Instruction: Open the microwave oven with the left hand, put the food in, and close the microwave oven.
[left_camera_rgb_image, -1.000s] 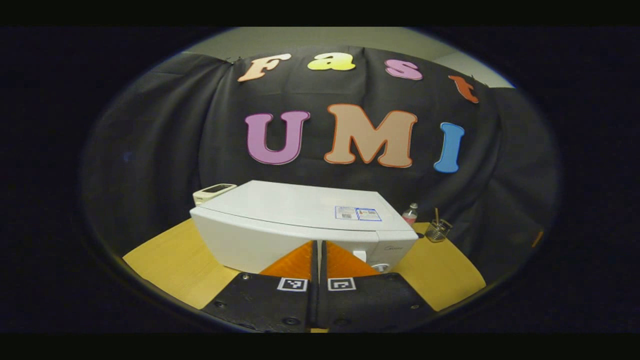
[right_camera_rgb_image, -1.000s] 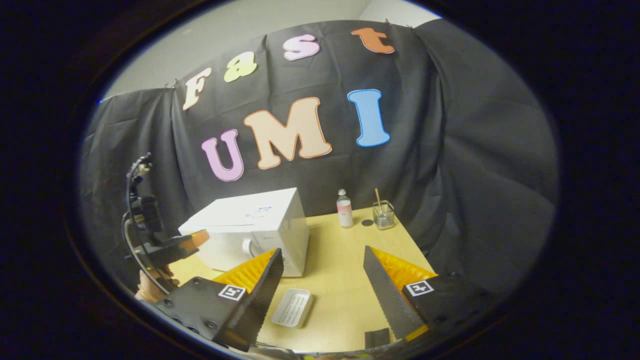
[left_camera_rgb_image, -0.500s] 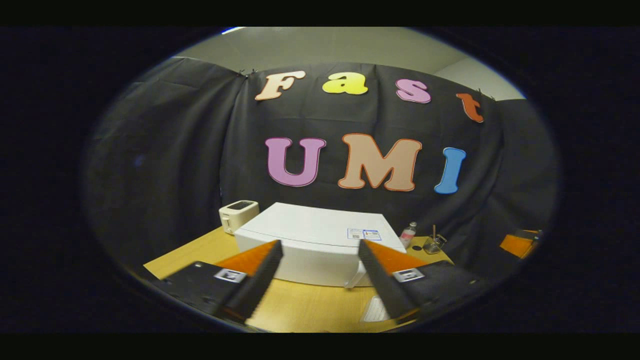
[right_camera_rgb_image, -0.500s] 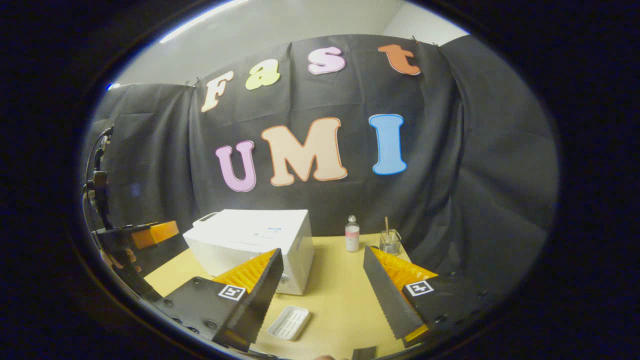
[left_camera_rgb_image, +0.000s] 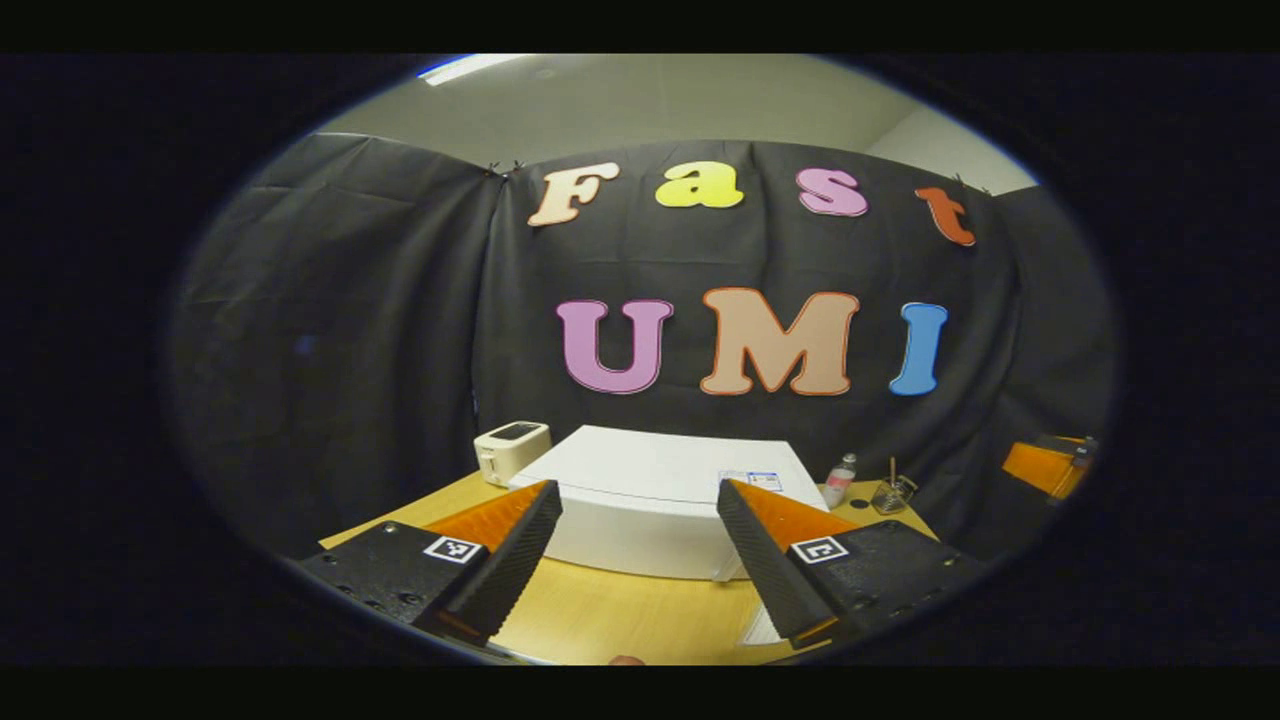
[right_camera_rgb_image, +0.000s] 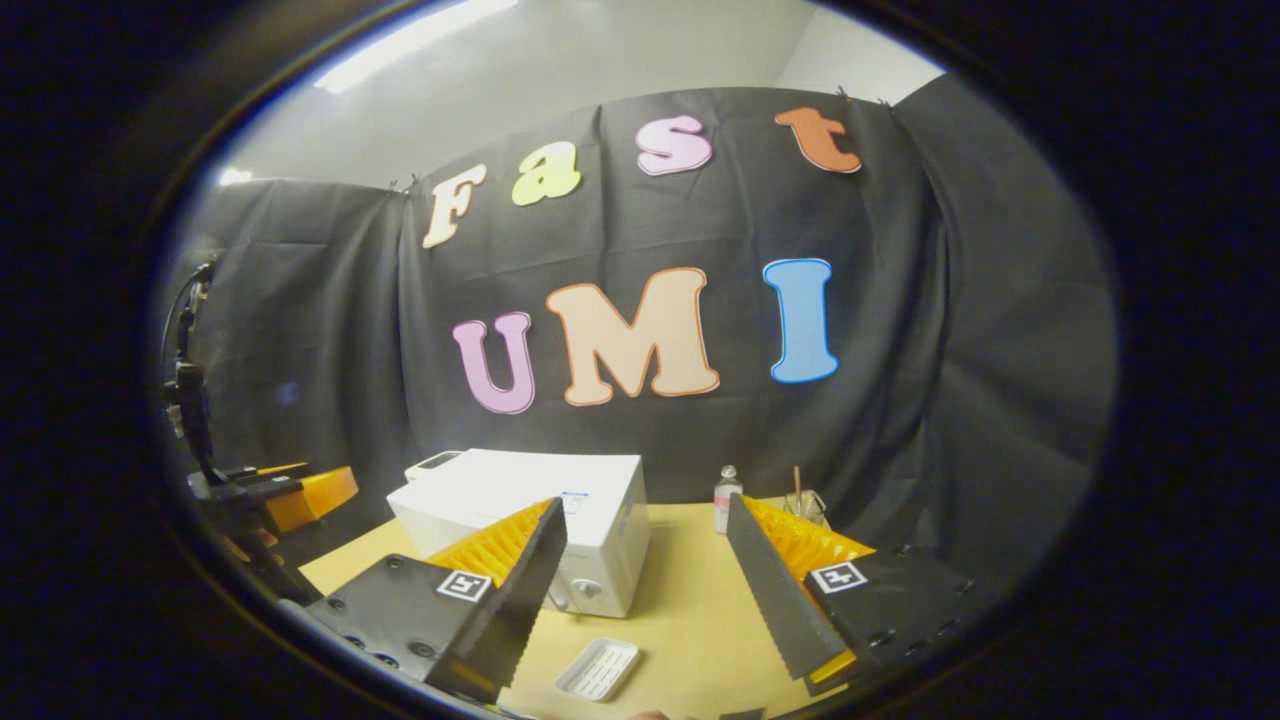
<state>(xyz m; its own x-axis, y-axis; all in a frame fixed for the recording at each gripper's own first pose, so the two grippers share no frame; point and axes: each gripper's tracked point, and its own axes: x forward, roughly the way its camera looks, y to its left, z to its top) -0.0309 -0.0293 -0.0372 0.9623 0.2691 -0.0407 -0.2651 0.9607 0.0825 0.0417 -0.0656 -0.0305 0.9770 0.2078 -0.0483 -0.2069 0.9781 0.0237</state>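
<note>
My left gripper (left_camera_rgb_image: 640, 545) hangs with fingers spread, empty; my right gripper (right_camera_rgb_image: 645, 560) likewise; the white microwave (left_camera_rgb_image: 650, 500) sits shut on the wooden table (left_camera_rgb_image: 620, 615); the tray (right_camera_rgb_image: 598, 668) before it hides any food; black cloth behind.

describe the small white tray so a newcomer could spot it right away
Start at the white microwave on the wooden table. Just in front of its control-knob end, a small white tray lies flat on the tabletop, apart from the oven. It is the only low, ribbed rectangular dish there; the bottle and glass jar stand upright at the back.
</note>
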